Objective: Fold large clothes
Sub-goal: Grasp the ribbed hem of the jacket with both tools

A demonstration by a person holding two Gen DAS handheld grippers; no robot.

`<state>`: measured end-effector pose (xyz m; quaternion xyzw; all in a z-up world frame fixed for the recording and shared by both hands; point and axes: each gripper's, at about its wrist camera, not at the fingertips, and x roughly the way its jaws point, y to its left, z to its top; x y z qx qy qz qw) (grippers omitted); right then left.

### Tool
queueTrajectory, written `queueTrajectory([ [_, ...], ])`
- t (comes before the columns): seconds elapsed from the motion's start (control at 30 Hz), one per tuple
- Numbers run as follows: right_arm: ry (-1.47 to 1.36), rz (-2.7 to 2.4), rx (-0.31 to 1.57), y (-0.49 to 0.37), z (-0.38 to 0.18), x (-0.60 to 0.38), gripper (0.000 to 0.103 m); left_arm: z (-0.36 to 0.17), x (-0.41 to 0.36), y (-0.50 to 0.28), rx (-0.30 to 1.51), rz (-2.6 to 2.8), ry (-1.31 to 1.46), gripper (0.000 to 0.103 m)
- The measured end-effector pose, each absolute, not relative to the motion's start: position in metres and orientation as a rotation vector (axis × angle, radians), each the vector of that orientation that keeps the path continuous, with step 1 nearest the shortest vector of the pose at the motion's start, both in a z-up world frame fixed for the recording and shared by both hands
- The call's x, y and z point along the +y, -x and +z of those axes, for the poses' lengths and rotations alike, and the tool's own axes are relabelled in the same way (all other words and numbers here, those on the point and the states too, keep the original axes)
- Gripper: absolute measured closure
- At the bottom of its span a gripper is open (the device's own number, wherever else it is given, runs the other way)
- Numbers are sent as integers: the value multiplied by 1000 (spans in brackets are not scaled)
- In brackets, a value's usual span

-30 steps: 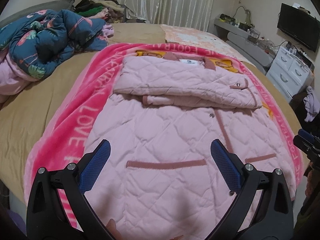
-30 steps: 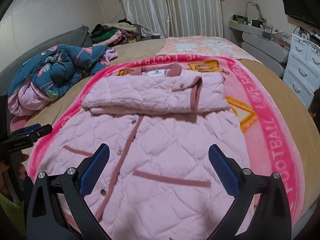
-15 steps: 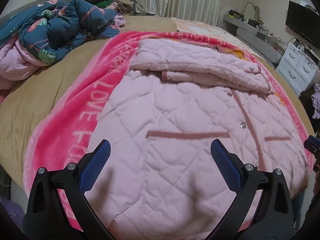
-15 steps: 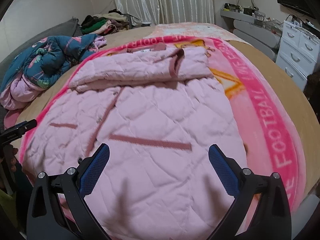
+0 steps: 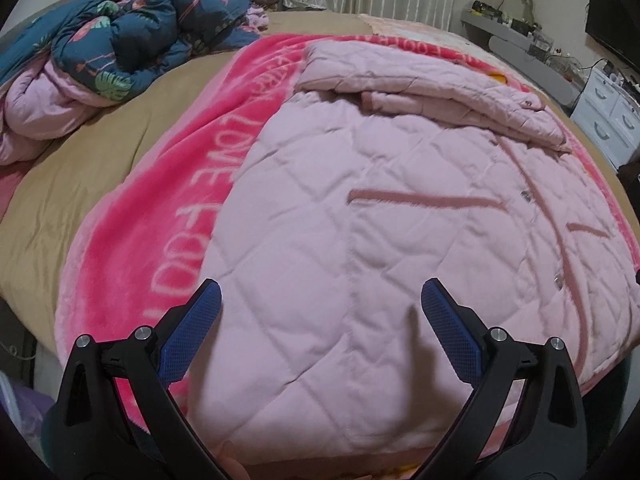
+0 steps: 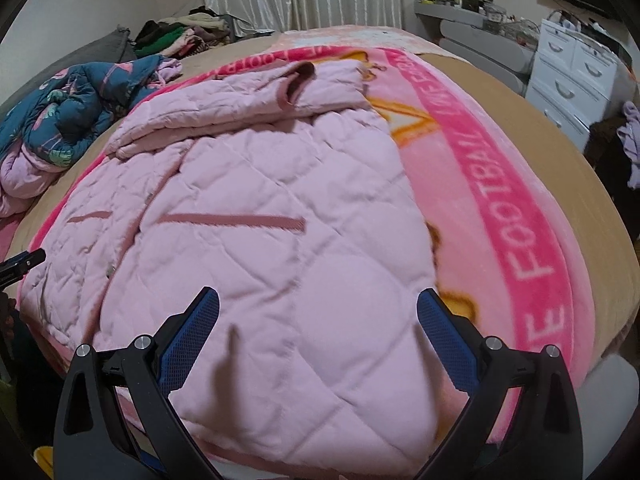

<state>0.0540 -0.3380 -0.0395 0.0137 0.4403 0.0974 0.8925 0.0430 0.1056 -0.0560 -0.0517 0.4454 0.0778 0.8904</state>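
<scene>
Jacket spread on the bed, both my tongs gaping above its hem.

Pink blanket (image 5: 168,184) fills mid-frame under the quilted pink jacket (image 5: 360,248), sleeves folded across its top; blue duvet (image 5: 120,32) upper left; my left gripper (image 5: 320,296) and right gripper (image 6: 318,294) hover spread wide, holding nothing.

We see a matt quilted cloth coat (image 5: 360,240) on a fuzzy fleece blanket (image 5: 168,216), and our grippers' textured blue pads (image 6: 188,344) on matt black plastic.
</scene>
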Motion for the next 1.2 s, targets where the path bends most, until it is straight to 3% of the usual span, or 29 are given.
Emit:
queueTrajectory([
  [0.57,-108,254,1050,-26,-79,-366,4,-79,139,-18,1008,173,191,9],
  [1.2,-210,348,1060,7,-103,-374,5,-102,141,-3,1072,37,351,9],
])
